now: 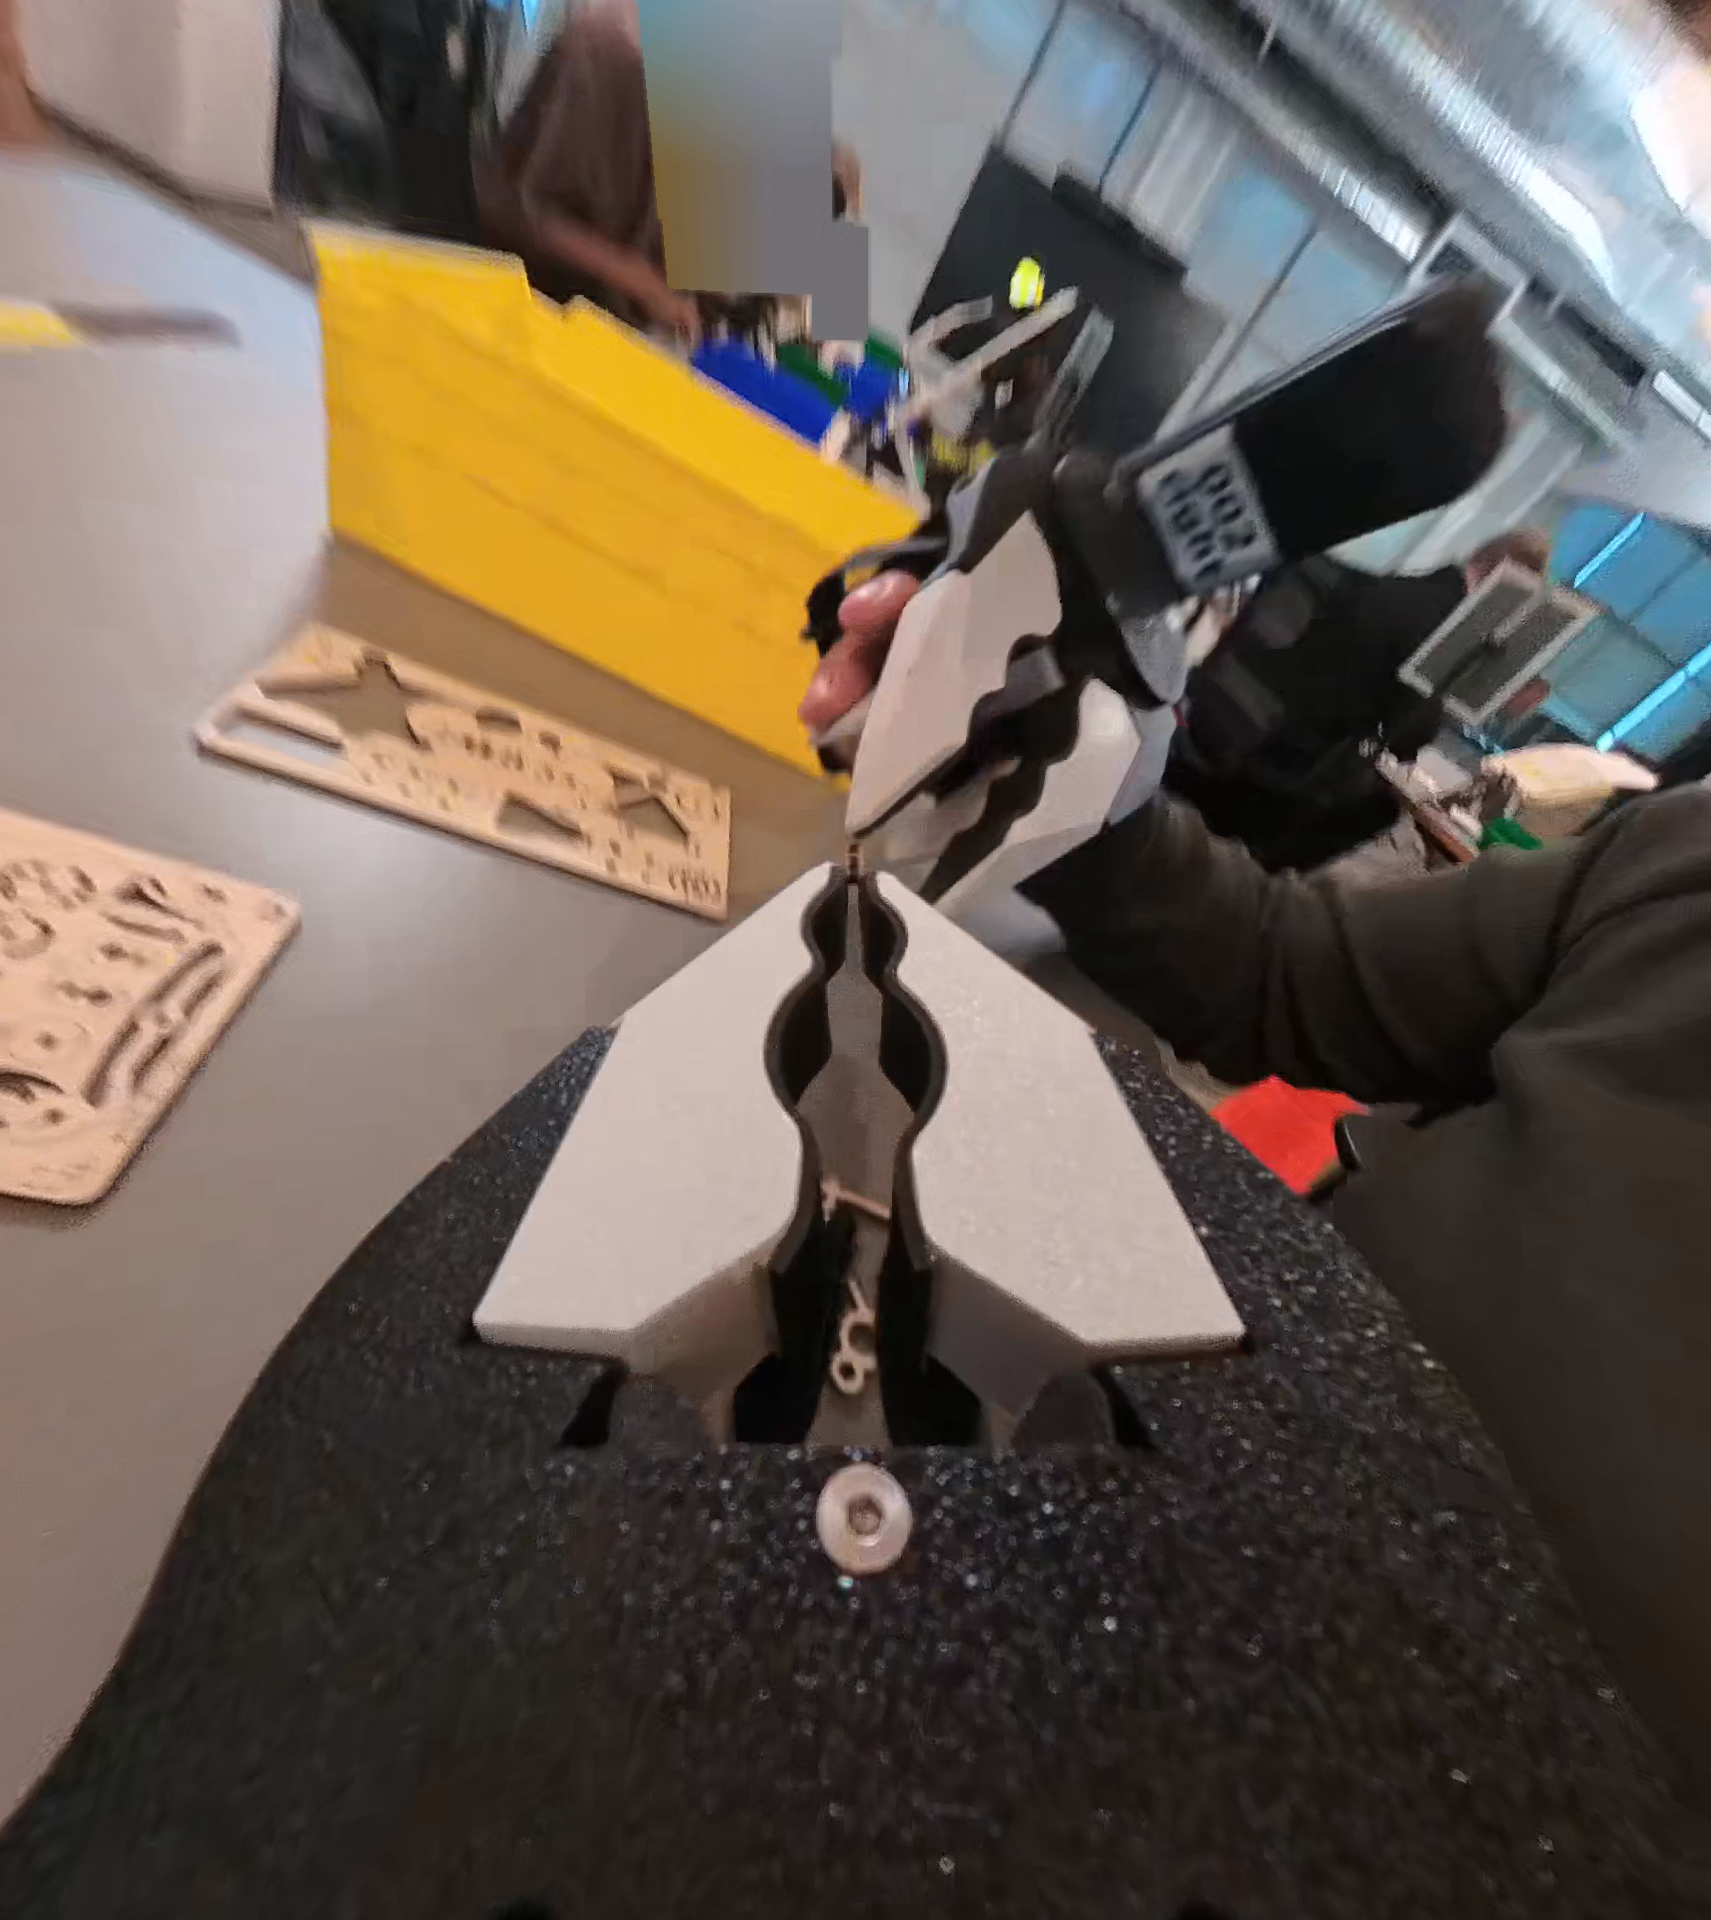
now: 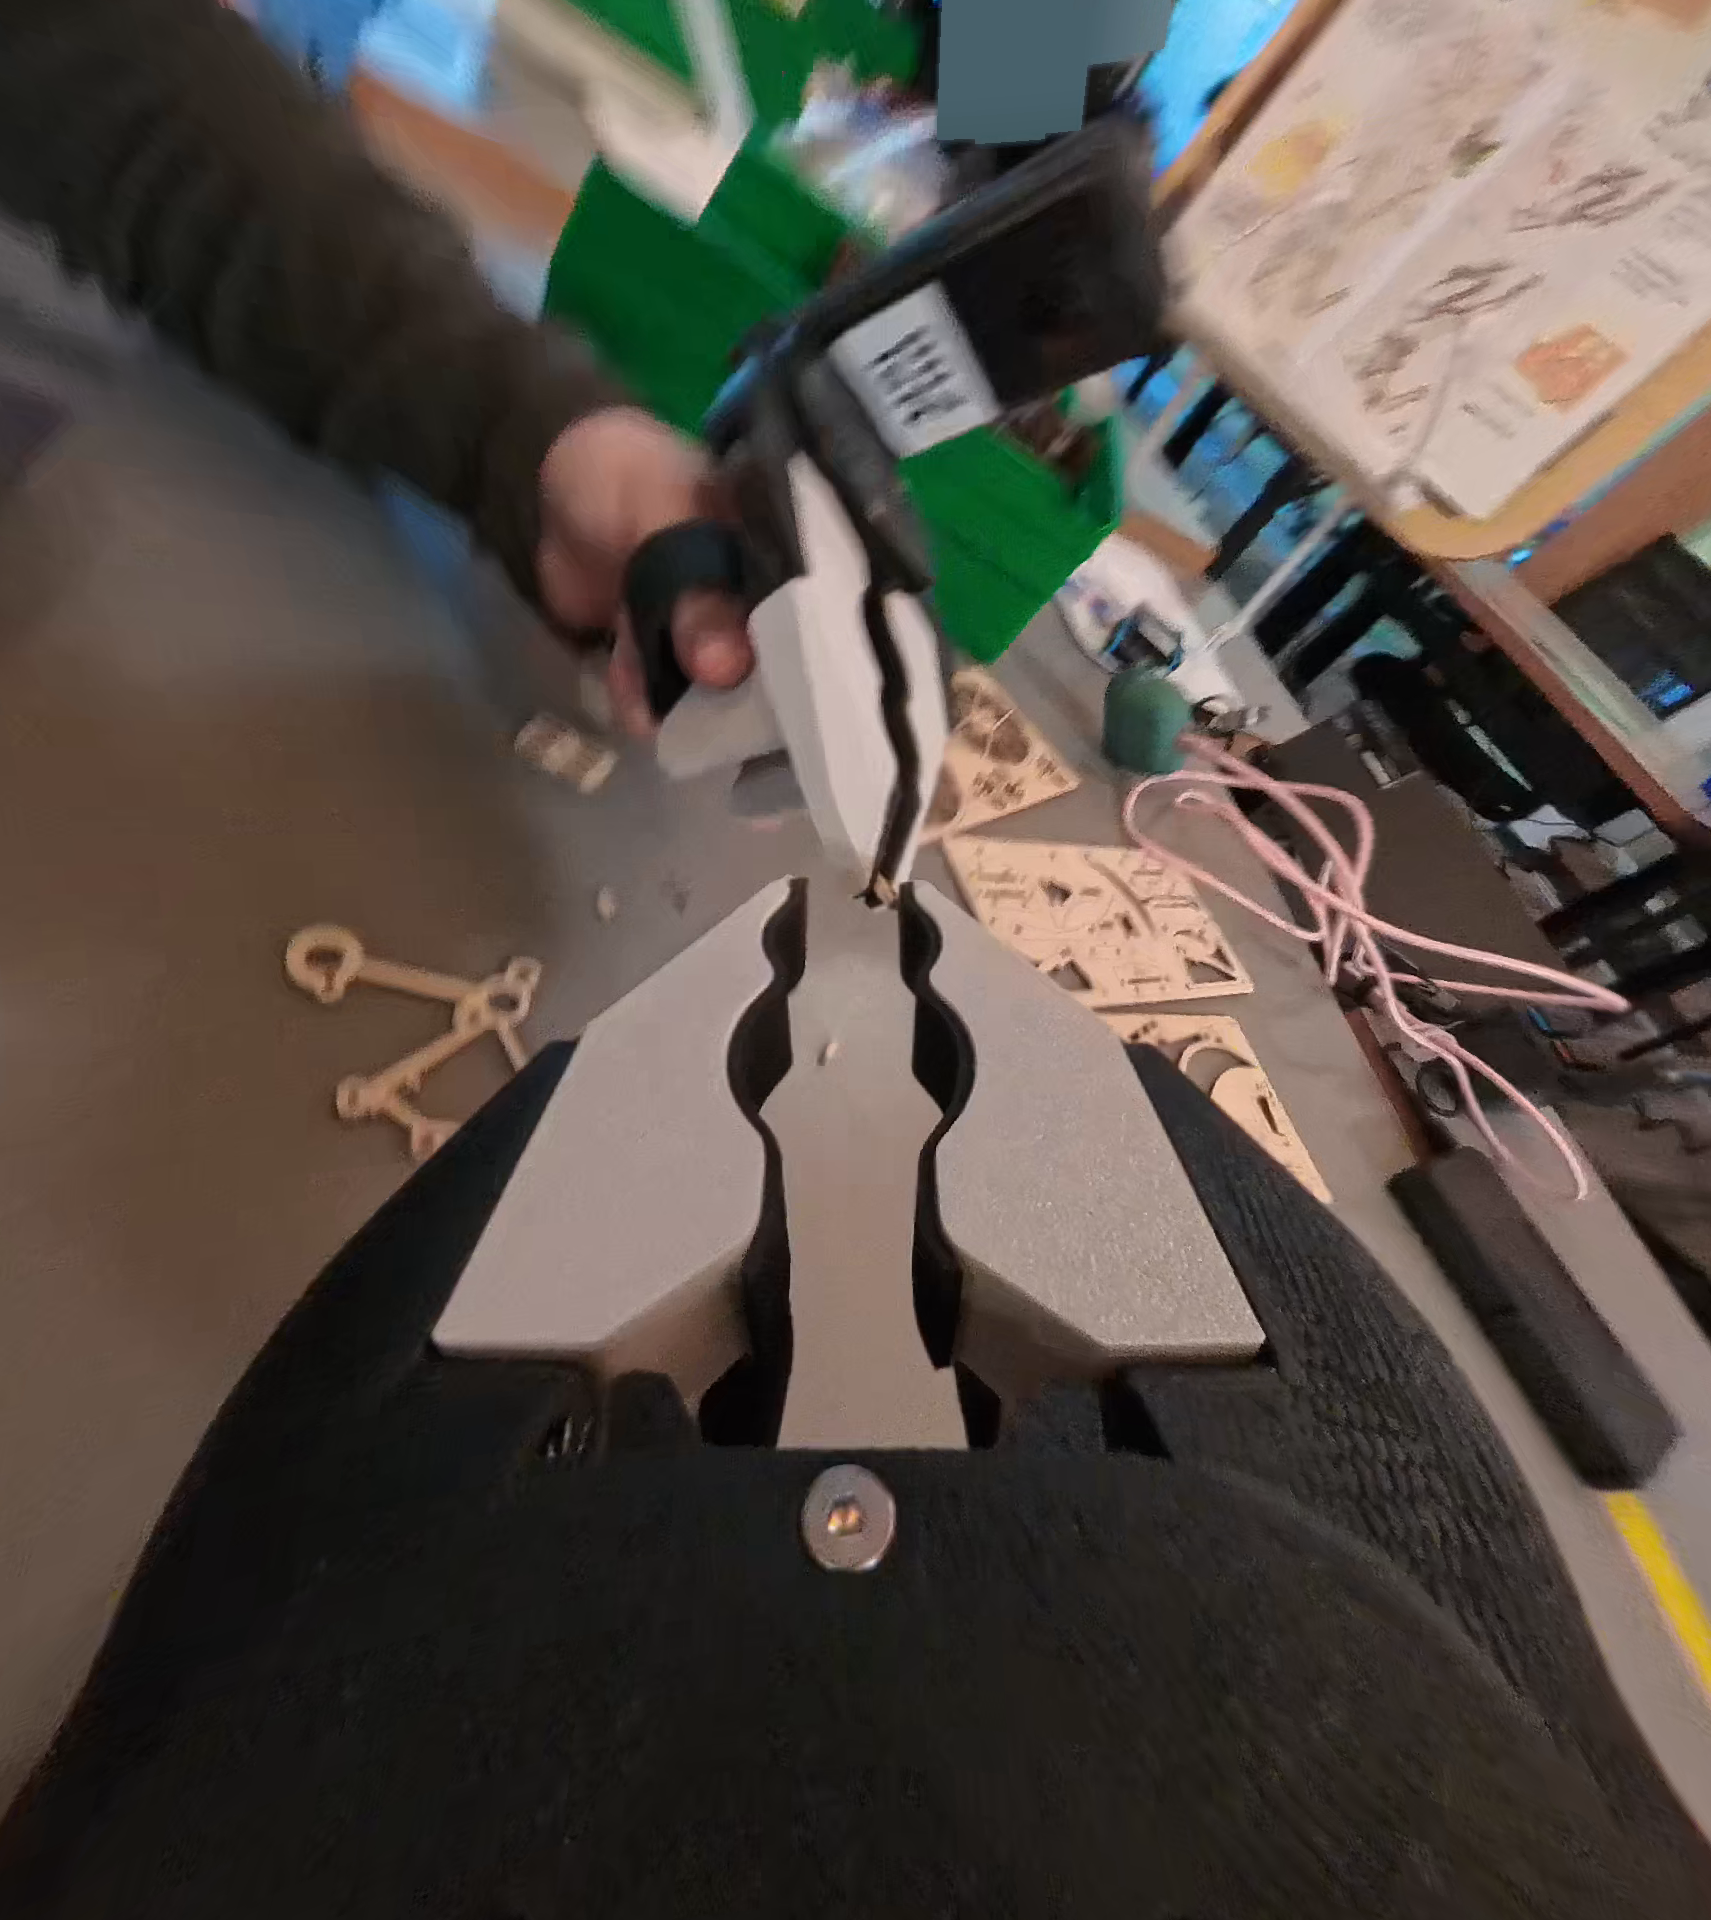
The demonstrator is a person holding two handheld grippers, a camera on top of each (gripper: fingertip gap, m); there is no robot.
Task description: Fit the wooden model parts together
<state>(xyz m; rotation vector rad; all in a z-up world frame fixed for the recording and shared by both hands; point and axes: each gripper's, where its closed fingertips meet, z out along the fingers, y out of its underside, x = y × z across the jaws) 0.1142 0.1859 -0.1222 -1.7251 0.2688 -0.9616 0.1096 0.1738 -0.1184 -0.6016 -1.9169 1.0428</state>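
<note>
Left wrist view shows our left gripper (image 1: 856,881) with jaws closed on a tiny wooden piece (image 1: 855,858), tip to tip with the right gripper (image 1: 866,821) above the bench (image 1: 477,997) — its jaws look slightly parted in its own view, so the piece could slip or snap.

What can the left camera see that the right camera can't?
Only the left wrist view shows the yellow bins and a small red thing. Only the right wrist view shows a green box, a pink cord and loose wooden link pieces. Both show the left gripper and right gripper meeting tip to tip above the table, with punched-out wooden sheets lying on it.
</note>
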